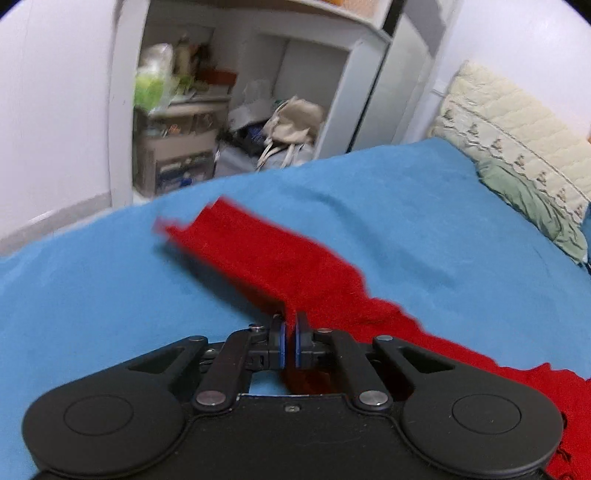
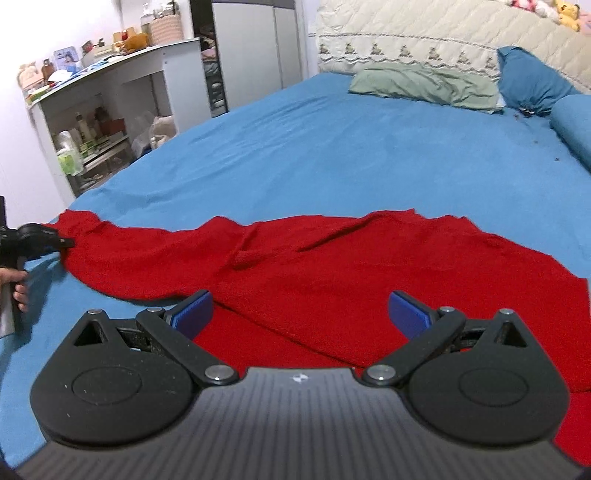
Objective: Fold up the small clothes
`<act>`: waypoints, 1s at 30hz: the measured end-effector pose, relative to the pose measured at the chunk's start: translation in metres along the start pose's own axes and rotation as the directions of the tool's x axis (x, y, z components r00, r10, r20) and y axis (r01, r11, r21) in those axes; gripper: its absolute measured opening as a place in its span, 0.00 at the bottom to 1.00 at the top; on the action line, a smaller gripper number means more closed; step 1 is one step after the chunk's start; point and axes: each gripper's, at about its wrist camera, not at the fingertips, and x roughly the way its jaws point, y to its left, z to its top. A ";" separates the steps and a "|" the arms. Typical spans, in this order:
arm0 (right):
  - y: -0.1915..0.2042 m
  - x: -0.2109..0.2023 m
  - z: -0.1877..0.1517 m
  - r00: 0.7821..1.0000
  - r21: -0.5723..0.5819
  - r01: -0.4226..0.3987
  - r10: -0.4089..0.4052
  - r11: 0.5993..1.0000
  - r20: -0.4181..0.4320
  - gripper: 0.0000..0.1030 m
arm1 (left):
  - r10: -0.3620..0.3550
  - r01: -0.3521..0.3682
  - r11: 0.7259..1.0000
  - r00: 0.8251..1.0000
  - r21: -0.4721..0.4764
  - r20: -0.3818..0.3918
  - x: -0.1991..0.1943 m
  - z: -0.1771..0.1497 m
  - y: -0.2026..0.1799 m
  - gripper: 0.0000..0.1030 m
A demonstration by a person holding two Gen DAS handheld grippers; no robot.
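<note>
A red knit garment (image 2: 332, 266) lies spread on the blue bed sheet (image 2: 332, 155). One long part of it, a sleeve (image 1: 258, 254), stretches out to the left. My left gripper (image 1: 290, 332) is shut on the sleeve's edge and holds it lifted off the sheet. It also shows at the left edge of the right wrist view (image 2: 68, 242), pinching the sleeve's end. My right gripper (image 2: 299, 314) is open and empty, hovering just above the garment's body with blue pads apart.
A green pillow (image 2: 424, 85), blue pillows (image 2: 532, 81) and a quilted cream headboard (image 2: 424, 33) are at the bed's far end. White shelves (image 2: 110, 110) full of clutter stand beyond the bed's left edge.
</note>
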 end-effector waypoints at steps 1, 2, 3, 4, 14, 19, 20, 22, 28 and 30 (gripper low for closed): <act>-0.004 -0.002 -0.001 1.000 0.009 0.007 -0.008 1.000 0.008 1.00 | -0.017 0.016 1.000 1.000 0.021 0.021 -0.008 0.003 -0.008 0.04; -0.007 -0.004 -0.001 1.000 0.022 0.013 -0.013 1.000 0.015 1.00 | -0.038 0.036 0.999 0.998 0.039 0.041 -0.016 0.006 -0.017 0.04; -0.013 -0.007 -0.001 1.000 0.039 0.018 -0.019 0.999 0.022 1.00 | -0.066 0.062 0.996 0.996 0.068 0.065 -0.029 0.010 -0.030 0.04; -0.018 -0.010 -0.001 0.999 0.054 0.022 -0.023 0.998 0.028 1.00 | -0.094 0.085 0.992 0.991 0.097 0.091 -0.041 0.014 -0.045 0.04; -0.103 -0.073 0.000 0.982 0.202 0.138 -0.161 0.970 0.101 1.00 | -0.526 0.490 0.799 0.850 0.349 0.012 -0.131 -0.026 -0.292 0.04; -0.156 -0.098 -0.015 0.963 0.230 0.234 -0.258 0.944 0.076 1.00 | -0.555 0.595 0.692 0.800 0.409 -0.227 -0.119 -0.130 -0.395 0.04; -0.166 -0.100 -0.019 0.961 0.233 0.248 -0.268 0.940 0.062 1.00 | -0.540 0.606 0.678 0.795 0.417 -0.277 -0.112 -0.153 -0.406 0.04; -0.184 -0.104 -0.028 0.958 0.232 0.271 -0.285 0.934 0.029 1.00 | -0.497 0.606 0.654 0.796 0.454 -0.346 -0.101 -0.193 -0.420 0.04; -0.212 -0.101 -0.051 0.962 0.245 0.270 -0.272 0.931 -0.028 1.00 | -0.460 0.594 0.634 0.804 0.494 -0.376 -0.096 -0.238 -0.423 0.05; -0.214 -0.098 -0.050 0.966 0.255 0.253 -0.255 0.933 -0.026 1.00 | -0.470 0.609 0.627 0.793 0.486 -0.387 -0.101 -0.228 -0.424 0.21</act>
